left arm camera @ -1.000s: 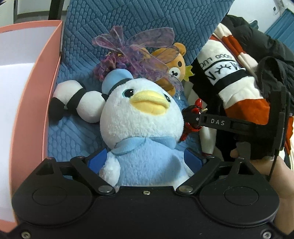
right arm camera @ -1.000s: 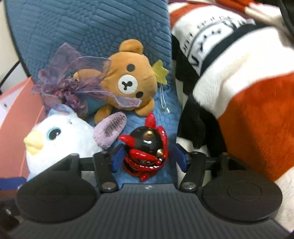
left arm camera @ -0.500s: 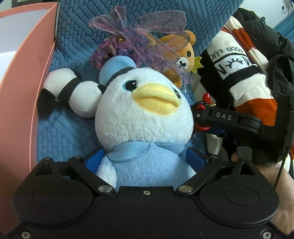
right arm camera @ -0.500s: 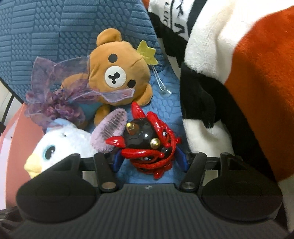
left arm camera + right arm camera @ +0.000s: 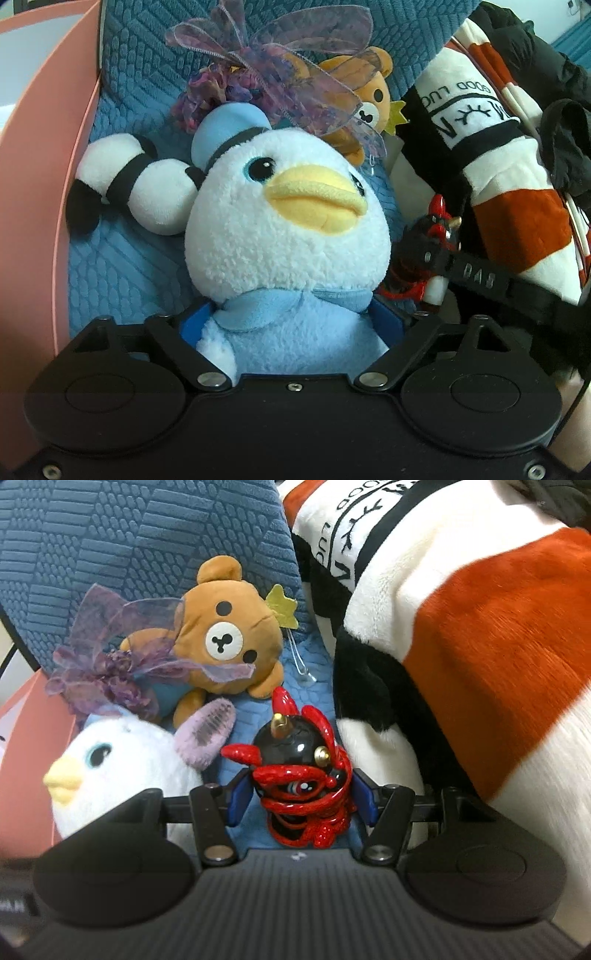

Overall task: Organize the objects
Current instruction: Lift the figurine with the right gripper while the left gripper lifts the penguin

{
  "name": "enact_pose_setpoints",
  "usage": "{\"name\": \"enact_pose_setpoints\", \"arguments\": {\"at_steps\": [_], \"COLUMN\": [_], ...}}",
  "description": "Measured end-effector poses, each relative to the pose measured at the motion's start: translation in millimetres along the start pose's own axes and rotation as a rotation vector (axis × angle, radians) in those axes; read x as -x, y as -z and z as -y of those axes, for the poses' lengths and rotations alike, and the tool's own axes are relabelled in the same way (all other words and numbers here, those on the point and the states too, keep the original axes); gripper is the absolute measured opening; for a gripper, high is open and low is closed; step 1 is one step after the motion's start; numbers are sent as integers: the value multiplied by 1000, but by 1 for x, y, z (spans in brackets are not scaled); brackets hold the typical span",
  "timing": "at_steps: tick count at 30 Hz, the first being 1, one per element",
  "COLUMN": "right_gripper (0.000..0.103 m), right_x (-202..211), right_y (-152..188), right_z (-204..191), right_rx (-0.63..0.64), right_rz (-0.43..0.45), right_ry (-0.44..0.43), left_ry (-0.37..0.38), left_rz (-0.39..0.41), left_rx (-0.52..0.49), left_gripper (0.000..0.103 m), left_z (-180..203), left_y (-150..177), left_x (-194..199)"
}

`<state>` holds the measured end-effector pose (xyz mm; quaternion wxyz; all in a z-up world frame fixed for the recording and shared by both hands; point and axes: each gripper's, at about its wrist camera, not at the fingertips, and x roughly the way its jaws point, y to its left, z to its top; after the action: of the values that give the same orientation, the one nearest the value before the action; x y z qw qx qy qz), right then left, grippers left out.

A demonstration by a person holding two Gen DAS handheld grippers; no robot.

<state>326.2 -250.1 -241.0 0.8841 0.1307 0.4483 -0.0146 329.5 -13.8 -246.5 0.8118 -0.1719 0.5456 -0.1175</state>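
A white and light-blue duck plush (image 5: 288, 229) lies on a blue quilted cushion (image 5: 122, 258). My left gripper (image 5: 290, 323) straddles its body. The jaws are closing, and both blue pads press into the plush's sides. The duck's head (image 5: 122, 768) also shows at the lower left of the right wrist view. My right gripper (image 5: 301, 797) is shut on a small red and black horned figurine (image 5: 299, 753), with a pad on each flank. In the left wrist view, that figurine (image 5: 439, 221) sits at the tip of the right gripper's finger (image 5: 476, 273).
A brown bear plush (image 5: 225, 638) and a purple ribbon bow (image 5: 110, 657) lie behind the duck. A black-and-white plush piece (image 5: 140, 184) rests beside a pink box wall (image 5: 55, 184) on the left. A thick orange, white and black striped blanket (image 5: 480, 609) fills the right.
The left gripper has come closer around the duck and its jaws have drawn in against the body. The right gripper's jaws have closed on the figurine, which has turned more upright.
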Motion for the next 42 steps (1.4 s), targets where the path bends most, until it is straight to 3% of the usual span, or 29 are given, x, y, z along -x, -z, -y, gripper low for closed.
{"name": "enact_pose_setpoints", "arguments": {"at_steps": [7,14,20,33,42], "right_gripper": [60,60,60,60,60], "right_x": [14,35,51,111,149], "right_y": [26,39,42,17,-11], "right_z": [3,3,0,-22,-46], "right_rx": [-12,-16,3,48,61], "right_rz": [-11,-10,-24,-6,8], "right_ry": [-1,-41,-85,-129,-149], "left_ry": [7,-16,-37,4,39], "left_rz": [19,38,33,-8,21], "left_rx": [-2,-40,-15,3,-2], "left_gripper": [73,72,70,67,67], "left_z": [0,6,10,12,13], "left_y": [5,17,24,17,-3], "left_x": [13,22,28,66,116]}}
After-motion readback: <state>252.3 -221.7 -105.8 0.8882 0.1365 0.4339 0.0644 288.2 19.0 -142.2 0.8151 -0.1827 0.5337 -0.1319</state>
